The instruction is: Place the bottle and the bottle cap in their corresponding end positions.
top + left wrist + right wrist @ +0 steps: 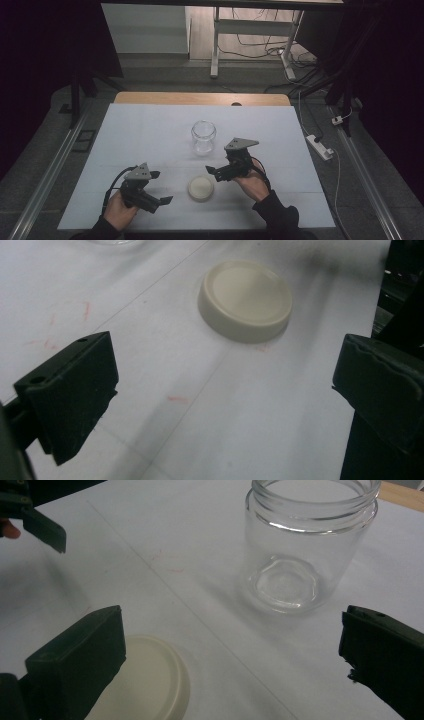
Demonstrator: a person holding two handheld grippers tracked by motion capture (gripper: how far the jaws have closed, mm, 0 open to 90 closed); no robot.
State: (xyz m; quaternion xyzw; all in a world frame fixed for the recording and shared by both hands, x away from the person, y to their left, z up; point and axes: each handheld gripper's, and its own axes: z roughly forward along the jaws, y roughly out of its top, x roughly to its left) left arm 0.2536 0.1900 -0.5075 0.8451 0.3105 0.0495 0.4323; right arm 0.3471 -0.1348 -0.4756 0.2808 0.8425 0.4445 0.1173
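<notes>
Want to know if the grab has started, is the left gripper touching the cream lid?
Apart. The left gripper view shows bare white table between the open left gripper fingers and the cream lid, which lies ahead of them.

The high view is dim and grainy; its sides sink into near black, and only the white table (pixel 150 135) and the floor beyond catch light. Shadows there are soft and faint. The left gripper view is brighter, with the lid (pixel 245 300) fairly sharp and the near jaws soft. In the right gripper view the jar (pixel 305 545) glints at its rim, and a grey shadow lies at the left.
</notes>
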